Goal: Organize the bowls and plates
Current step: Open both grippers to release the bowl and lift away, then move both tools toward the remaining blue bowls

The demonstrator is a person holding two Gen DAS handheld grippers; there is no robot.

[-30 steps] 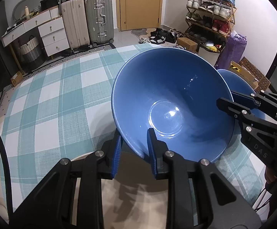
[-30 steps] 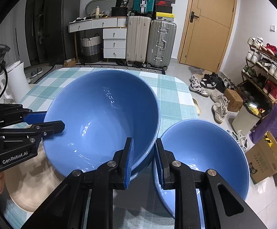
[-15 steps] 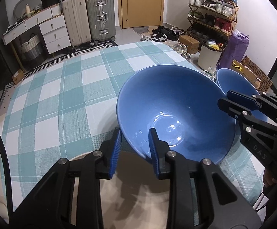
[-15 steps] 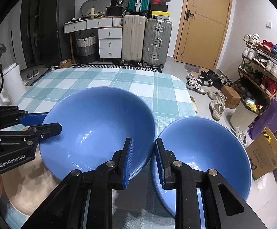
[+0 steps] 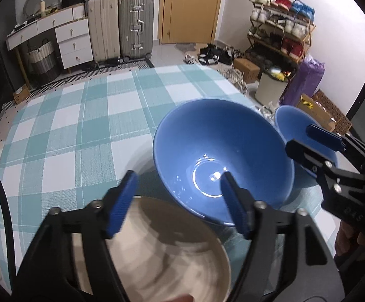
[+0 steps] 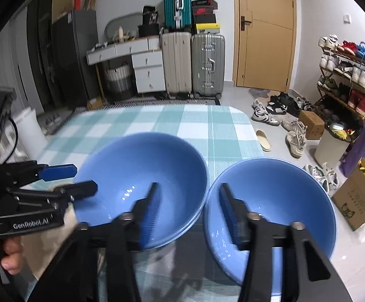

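Blue and glossy, the big bowl sat on the checked tabletop between a cream plate and a second bowl. Both the left tongs and the right tongs were opening, each straddling the big bowl's rim without pressing it.
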